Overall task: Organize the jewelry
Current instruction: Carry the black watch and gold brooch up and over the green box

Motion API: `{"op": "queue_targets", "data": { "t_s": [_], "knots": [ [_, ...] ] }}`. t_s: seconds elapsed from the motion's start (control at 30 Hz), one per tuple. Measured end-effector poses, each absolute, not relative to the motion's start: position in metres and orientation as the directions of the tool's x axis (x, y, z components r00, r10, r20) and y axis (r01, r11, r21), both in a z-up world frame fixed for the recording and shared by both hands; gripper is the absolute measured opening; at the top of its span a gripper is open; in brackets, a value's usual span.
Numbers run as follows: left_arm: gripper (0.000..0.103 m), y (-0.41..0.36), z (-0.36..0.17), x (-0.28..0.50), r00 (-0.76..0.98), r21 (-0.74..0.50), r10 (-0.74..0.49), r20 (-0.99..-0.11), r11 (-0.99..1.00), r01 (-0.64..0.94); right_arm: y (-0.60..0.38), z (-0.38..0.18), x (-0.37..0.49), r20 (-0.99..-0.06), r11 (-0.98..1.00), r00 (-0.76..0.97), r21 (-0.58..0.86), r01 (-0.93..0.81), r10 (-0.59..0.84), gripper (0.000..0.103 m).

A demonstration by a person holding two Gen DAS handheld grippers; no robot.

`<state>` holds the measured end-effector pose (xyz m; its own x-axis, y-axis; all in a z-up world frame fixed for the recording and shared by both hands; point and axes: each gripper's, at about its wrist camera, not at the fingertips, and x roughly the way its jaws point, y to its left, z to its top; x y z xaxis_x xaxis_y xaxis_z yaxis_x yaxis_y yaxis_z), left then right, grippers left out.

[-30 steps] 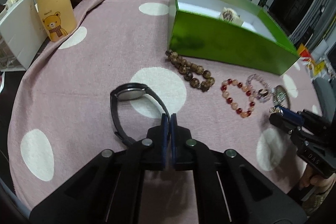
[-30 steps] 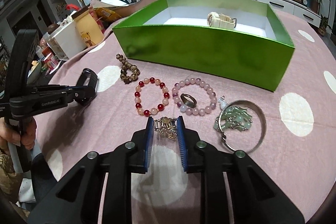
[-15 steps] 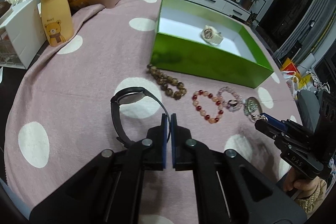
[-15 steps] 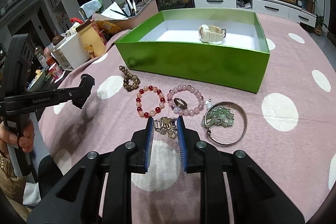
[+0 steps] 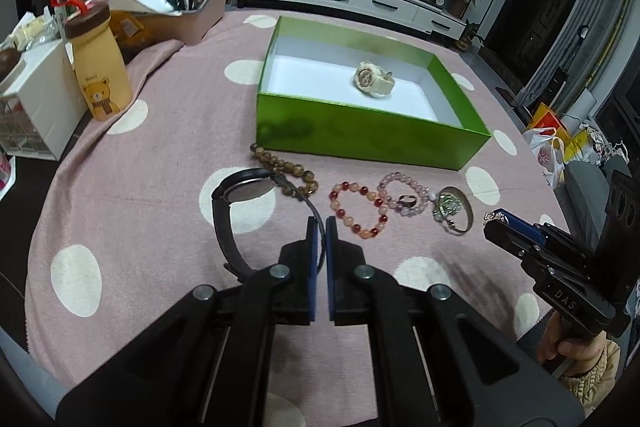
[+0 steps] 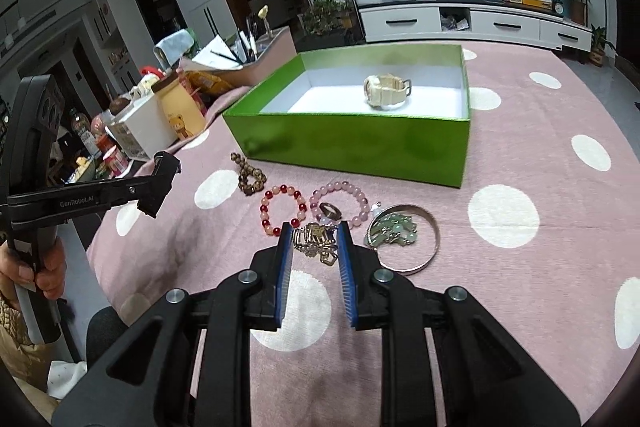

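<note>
- Left gripper (image 5: 320, 227): fingers pressed together on the strap of a black watch (image 5: 244, 189), which hangs clear of the pink dotted counter (image 5: 160, 163).
- Bear bottle (image 5: 98, 67) stands at the far left by a white drawer unit (image 5: 36, 99).
- Brown beads (image 5: 286, 167) lie just near of the green box (image 5: 372, 131), touching nothing else that I can tell.
- Cream watch (image 5: 374, 79) sits inside the box, on its white floor, toward the far wall.
- Red bracelet (image 5: 360, 207) lies right of the brown beads; the pink bracelet (image 5: 402, 193) is just beside it, with a ring (image 5: 407, 201) inside its loop.
- Silver bangle (image 6: 412, 243) lies furthest right, green beads (image 6: 394, 229) inside it.
- Right gripper (image 6: 314, 239): fingers pinching a gold chain bracelet (image 6: 316, 241), held above the counter near of the red and pink bracelets.
</note>
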<state>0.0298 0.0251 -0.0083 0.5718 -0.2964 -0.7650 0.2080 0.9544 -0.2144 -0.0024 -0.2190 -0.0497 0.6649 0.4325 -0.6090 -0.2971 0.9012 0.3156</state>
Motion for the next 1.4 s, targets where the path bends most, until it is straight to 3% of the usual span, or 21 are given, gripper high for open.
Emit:
{"op": "queue_targets", "data": {
  "t_s": [1.4],
  "knots": [
    [0.004,-0.045,0.065,0.054,0.666,-0.132,-0.332,-0.668,0.933,0.334,-0.255,0.003,0.007,-0.451,0.899,0.786,0.316,-0.303,0.423,0.022]
  ]
}}
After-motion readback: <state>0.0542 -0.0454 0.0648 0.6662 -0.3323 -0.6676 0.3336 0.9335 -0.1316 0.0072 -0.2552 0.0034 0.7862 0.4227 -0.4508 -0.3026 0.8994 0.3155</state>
